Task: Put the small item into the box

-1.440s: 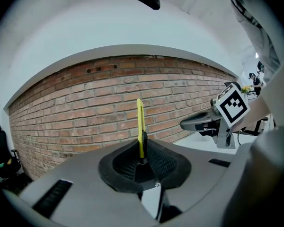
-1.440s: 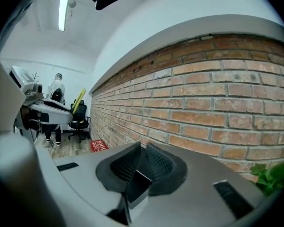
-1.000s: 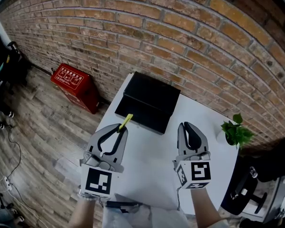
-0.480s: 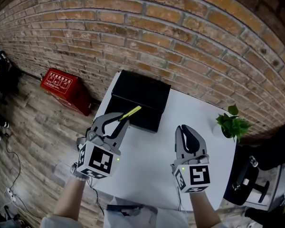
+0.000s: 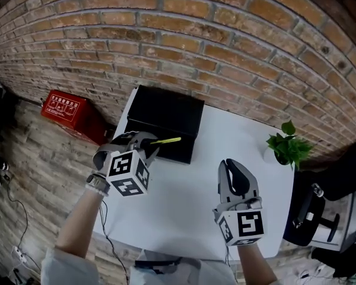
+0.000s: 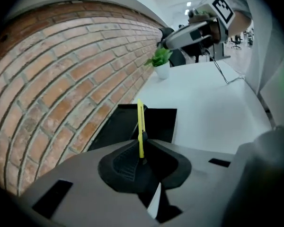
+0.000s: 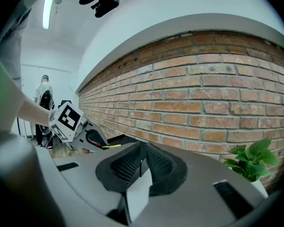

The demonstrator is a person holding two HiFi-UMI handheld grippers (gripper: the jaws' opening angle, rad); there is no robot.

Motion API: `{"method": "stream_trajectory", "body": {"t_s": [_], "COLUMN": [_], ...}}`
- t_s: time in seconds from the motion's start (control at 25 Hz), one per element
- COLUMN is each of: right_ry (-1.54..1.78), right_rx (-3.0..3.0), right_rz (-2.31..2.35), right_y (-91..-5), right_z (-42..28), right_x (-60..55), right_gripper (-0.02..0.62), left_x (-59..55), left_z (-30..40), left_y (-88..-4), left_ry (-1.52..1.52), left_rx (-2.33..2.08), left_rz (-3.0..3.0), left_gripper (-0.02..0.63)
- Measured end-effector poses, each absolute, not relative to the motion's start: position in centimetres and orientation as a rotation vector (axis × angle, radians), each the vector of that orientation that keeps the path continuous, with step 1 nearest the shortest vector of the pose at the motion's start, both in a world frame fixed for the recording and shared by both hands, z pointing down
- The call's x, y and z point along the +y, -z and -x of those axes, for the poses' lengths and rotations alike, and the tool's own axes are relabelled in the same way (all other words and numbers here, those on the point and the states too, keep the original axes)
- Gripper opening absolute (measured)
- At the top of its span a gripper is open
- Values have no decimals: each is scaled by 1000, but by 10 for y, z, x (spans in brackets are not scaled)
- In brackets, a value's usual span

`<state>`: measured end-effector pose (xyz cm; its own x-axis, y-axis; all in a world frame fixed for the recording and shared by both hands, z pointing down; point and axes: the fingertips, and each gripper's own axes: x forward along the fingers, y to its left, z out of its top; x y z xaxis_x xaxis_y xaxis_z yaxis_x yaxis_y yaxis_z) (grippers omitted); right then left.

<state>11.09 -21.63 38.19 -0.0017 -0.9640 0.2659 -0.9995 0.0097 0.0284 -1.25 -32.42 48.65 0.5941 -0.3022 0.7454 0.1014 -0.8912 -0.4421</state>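
A thin yellow stick (image 5: 166,140) is clamped between the tips of my left gripper (image 5: 149,142), which is shut on it. It points right, over the near half of the open black box (image 5: 166,114) at the table's far left, by the brick wall. In the left gripper view the yellow stick (image 6: 140,126) stands up from the jaws with the box (image 6: 125,126) behind it. My right gripper (image 5: 234,170) is shut with nothing in it, above the white table (image 5: 184,200), right of the box. From the right gripper view (image 7: 141,162) the stick (image 7: 111,145) shows far left.
A small potted plant (image 5: 286,144) stands at the table's far right corner. A red case (image 5: 68,114) lies on the wooden floor left of the table. A black chair (image 5: 320,218) sits off the right edge. The brick wall runs right behind the box.
My left gripper has moved forward and turned, so the yellow stick now points right over the box instead of away. The right gripper has barely moved.
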Motion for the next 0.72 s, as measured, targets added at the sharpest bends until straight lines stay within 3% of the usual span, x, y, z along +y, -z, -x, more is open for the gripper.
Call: {"method": "stream_trajectory", "body": {"t_s": [0.4,0.72], "right_ry": [-268,-293], "right_rx": [-2044,-2012], "right_rz": [-2115,-2152], "right_y": [-387,-393], "right_z": [-120,-133], "right_x": [-213,-206], "right_gripper": [63,63], "left_x": [-330,-340], "left_z": [-15,-26], "left_y": [-553,-573], "left_ry": [1491,1568], "left_rx": [-136,-129], "left_rz": [2299,2271], "left_gripper": [61,61]}}
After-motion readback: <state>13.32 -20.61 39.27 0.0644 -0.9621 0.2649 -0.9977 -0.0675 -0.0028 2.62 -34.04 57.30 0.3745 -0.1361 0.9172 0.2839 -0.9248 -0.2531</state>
